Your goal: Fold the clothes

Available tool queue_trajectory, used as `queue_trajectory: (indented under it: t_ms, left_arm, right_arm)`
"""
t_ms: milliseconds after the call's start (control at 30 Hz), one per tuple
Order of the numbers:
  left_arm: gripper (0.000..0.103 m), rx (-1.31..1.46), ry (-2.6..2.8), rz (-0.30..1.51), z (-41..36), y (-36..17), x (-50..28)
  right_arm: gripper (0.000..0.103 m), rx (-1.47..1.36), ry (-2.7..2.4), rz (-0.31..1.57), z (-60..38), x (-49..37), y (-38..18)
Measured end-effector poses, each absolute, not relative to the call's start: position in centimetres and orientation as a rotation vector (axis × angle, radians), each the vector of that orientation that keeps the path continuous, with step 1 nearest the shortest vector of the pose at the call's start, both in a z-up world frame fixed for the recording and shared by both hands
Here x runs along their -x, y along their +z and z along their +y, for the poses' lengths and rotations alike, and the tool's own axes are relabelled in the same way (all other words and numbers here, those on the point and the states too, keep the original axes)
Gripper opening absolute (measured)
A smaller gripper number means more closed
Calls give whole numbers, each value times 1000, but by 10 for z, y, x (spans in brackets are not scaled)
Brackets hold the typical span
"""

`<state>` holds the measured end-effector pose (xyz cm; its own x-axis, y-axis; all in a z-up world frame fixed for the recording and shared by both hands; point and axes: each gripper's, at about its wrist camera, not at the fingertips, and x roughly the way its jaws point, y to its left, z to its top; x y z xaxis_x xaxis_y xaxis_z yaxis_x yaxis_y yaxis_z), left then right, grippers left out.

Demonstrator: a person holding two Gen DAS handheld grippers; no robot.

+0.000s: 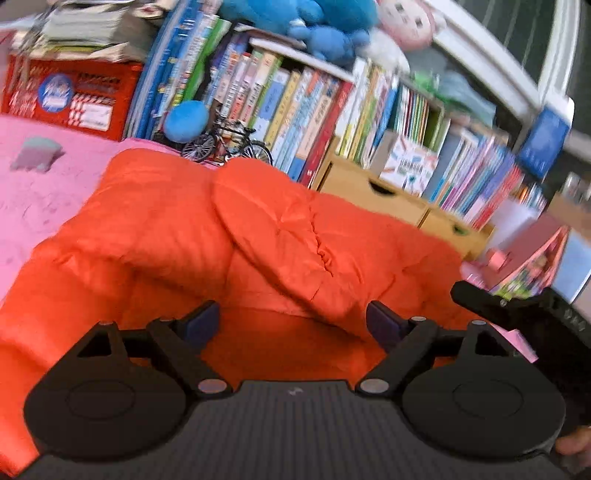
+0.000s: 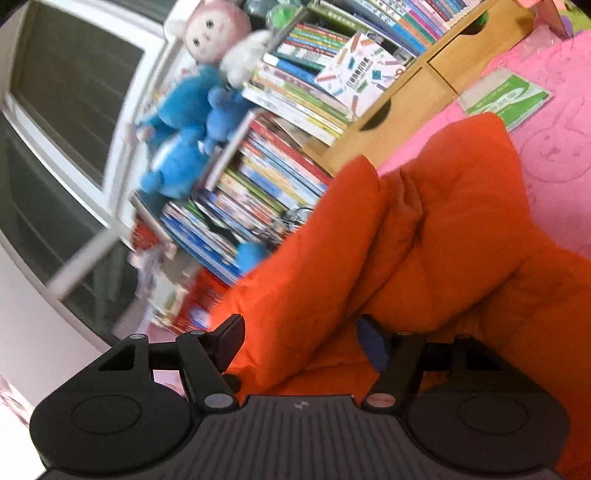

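An orange puffy jacket point(image 1: 229, 236) lies bunched on a pink bedcover point(image 1: 33, 192), one padded part folded over its middle. My left gripper point(image 1: 293, 323) hovers just above its near part, open, with orange fabric showing between the blue pads point(image 1: 199, 325). In the right wrist view the same jacket point(image 2: 424, 236) rises in thick folds in front of my right gripper point(image 2: 301, 341). That gripper stands open, tilted, close over the jacket's near edge with fabric between the fingers. The other gripper's black body point(image 1: 517, 310) shows at the right edge of the left wrist view.
A bookshelf point(image 1: 303, 110) packed with books runs behind the jacket, with blue and pink plush toys point(image 1: 325, 26) on top. A model bicycle point(image 1: 225, 144), wooden drawers point(image 1: 373, 192) and a red crate point(image 1: 74, 96) stand near it. A green-and-white pack point(image 2: 504, 98) lies on the bedcover point(image 2: 554, 155).
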<state>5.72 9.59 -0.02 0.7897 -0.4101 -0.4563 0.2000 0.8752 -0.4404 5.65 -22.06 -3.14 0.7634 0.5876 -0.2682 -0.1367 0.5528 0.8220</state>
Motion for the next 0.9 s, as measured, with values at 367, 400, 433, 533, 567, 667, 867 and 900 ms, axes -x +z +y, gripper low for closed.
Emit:
queue_trajectory:
  t_ms: [367, 400, 433, 533, 567, 667, 867, 900]
  left_arm:
    - [87, 447, -470, 656, 93, -11, -61]
    - [87, 434, -468, 658, 92, -11, -61]
    - [87, 421, -465, 660, 91, -12, -61]
    - [87, 378, -454, 665, 88, -13, -61]
    - [87, 357, -448, 669, 85, -13, -62]
    - [87, 296, -423, 676, 77, -11, -63]
    - [83, 171, -322, 682, 68, -10, -64]
    - [82, 154, -297, 683, 68, -10, -64]
  right_arm:
    - [91, -1007, 639, 584, -222, -56, -35]
    - [91, -1004, 642, 585, -222, -57, -35]
    - [91, -1008, 648, 582, -221, -58, -35]
    - [92, -1031, 674, 583, -220, -60, -37]
    - [92, -1035, 681, 589, -219, -61, -38]
    - [92, -1022, 680, 607, -214, -63, -38]
    - [36, -940, 495, 713, -214, -65, -40]
    - [11, -938, 451, 749, -217, -65, -44]
